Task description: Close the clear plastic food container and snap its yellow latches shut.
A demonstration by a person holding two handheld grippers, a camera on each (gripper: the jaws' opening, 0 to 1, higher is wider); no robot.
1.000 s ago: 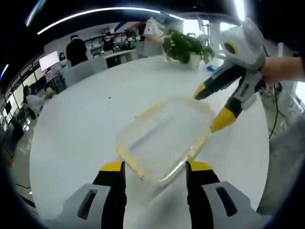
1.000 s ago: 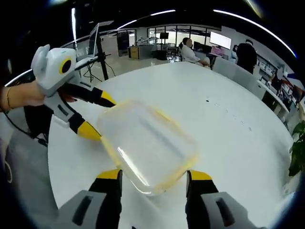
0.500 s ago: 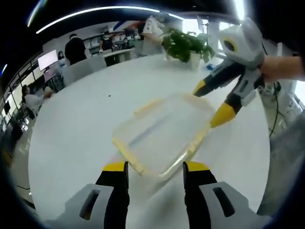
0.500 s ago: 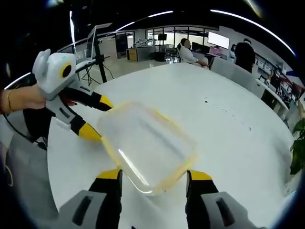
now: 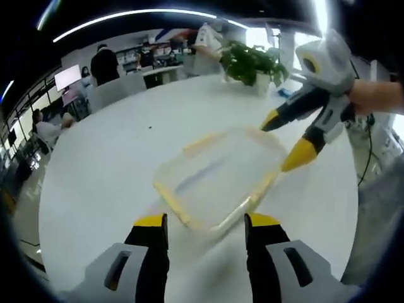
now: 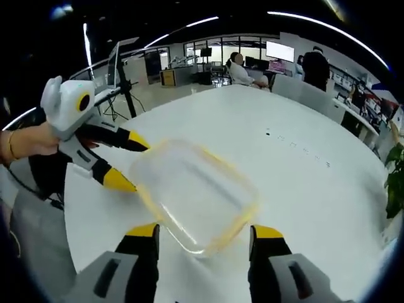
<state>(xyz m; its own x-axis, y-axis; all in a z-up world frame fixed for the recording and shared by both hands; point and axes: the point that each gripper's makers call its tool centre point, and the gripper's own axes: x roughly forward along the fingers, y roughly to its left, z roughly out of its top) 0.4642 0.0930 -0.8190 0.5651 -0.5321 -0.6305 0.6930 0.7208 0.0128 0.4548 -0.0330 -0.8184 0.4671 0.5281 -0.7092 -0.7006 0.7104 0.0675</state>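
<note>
Clear food container (image 5: pixel 218 178) with yellow latches sits mid white surface (image 5: pixel 107 164), left hand-held gripper (image 5: pixel 205 222) and right hand-held gripper (image 6: pixel 205 231) both spread, flanking opposite ends.

Clear container (image 5: pixel 218 178), yellow latches (image 5: pixel 201 142)

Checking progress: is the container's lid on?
Cannot tell: the container is blurred; yellow latches edge its rim, both tools open beside it.

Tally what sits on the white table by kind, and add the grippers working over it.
Clear food container: 1
Potted plant: 1
Grippers: 2, left gripper and right gripper, both with fingers apart
Total: 4
</note>
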